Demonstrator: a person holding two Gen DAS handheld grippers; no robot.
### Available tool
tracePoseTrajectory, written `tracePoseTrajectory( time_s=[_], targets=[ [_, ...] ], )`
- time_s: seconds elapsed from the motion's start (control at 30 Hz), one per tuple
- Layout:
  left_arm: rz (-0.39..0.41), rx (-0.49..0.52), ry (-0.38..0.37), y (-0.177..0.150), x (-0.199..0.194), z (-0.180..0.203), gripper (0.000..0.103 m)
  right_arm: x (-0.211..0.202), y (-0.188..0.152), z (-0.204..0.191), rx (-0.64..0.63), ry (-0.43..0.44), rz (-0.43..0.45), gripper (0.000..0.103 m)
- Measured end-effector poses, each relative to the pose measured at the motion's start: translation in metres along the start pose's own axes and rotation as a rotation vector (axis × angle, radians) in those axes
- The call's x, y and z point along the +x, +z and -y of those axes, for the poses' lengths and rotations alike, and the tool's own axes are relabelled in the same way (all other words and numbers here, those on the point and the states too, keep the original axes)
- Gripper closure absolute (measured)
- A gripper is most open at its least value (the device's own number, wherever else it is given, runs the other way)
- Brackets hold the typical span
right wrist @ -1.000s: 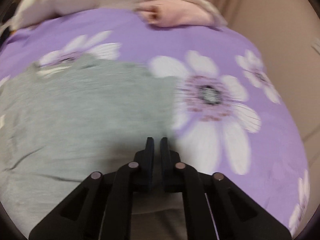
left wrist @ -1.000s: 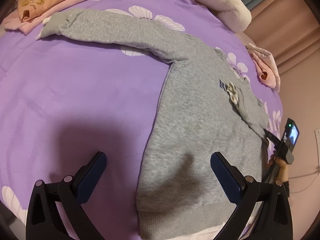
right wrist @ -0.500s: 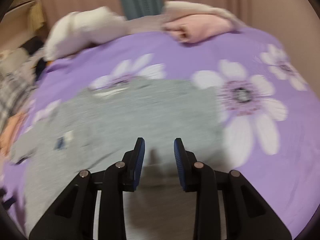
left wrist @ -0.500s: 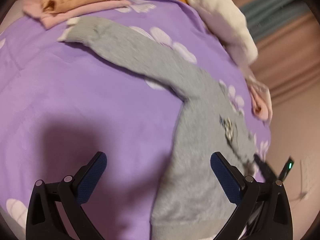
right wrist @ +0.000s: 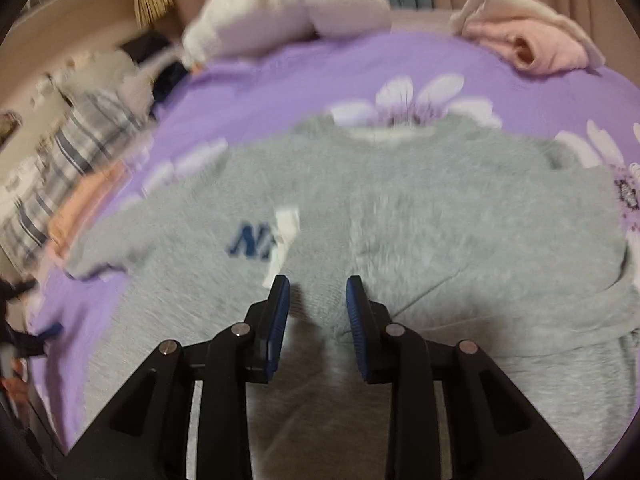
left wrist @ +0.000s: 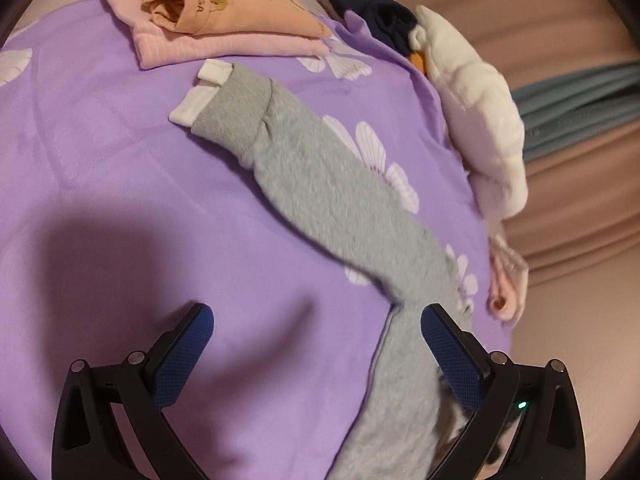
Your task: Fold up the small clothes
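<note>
A small grey sweater [right wrist: 420, 208] with blue lettering lies face up on a purple flowered bedsheet [left wrist: 120, 184]. One sleeve [right wrist: 500, 292] is folded across its chest. Its other sleeve [left wrist: 320, 184] stretches out diagonally, with a white inner cuff [left wrist: 204, 92] at the end. My left gripper [left wrist: 316, 344] is open and empty, above the sheet beside that sleeve near the armpit. My right gripper [right wrist: 318, 296] is open and empty, low over the sweater's chest.
A folded peach and pink stack [left wrist: 224, 12] lies beyond the cuff. A white plush item [left wrist: 476, 120] and dark clothes [left wrist: 380, 16] sit at the far edge. A pink folded garment [right wrist: 528, 44] lies past the collar, and plaid clothes [right wrist: 68, 160] on the left.
My right gripper opened, letting go of the sleeve, and drew back over the sweater's chest. My left gripper swung from the hem toward the outstretched sleeve, staying open.
</note>
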State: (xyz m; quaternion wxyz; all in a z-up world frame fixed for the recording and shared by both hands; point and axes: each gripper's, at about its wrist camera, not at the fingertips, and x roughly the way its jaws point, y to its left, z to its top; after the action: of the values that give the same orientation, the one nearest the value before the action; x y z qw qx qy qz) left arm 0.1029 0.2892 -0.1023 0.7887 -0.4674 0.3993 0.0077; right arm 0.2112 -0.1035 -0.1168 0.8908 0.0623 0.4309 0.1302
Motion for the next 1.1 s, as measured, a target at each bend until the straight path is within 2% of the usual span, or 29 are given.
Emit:
tracePoseTrajectory(
  time_s=[0.1,0.23,0.4,0.63,0.93,1.0,1.07,1.1],
  targets=[
    [0.013,-0.054,-0.048,0.013,0.003,-0.010,0.001,-0.012,0.001,0.002,0.011,0.019,0.009,0.073],
    [0.029,-0.113,-0.138,0.028,0.006,-0.022,0.001,-0.046,-0.010,0.013,0.070,0.110,0.076,0.072],
    [0.054,-0.168,-0.160,0.043,0.015,-0.028,0.001,-0.085,-0.042,0.032,0.202,0.214,0.168,0.072],
    [0.112,-0.166,-0.086,0.060,0.028,-0.021,0.001,-0.118,-0.087,0.061,0.307,0.168,0.197,0.072],
    [0.179,-0.211,0.013,0.081,0.032,-0.024,0.002,-0.146,-0.107,0.088,0.387,0.161,0.250,0.070],
    [0.189,-0.226,0.040,0.083,0.030,-0.025,0.008,-0.148,-0.108,0.088,0.391,0.171,0.257,0.070],
    [0.194,-0.221,0.083,0.084,0.030,-0.024,0.020,-0.149,-0.109,0.087,0.381,0.171,0.259,0.069],
    [0.194,-0.213,0.103,0.085,0.029,-0.023,0.029,-0.149,-0.110,0.087,0.380,0.169,0.255,0.069]
  ],
)
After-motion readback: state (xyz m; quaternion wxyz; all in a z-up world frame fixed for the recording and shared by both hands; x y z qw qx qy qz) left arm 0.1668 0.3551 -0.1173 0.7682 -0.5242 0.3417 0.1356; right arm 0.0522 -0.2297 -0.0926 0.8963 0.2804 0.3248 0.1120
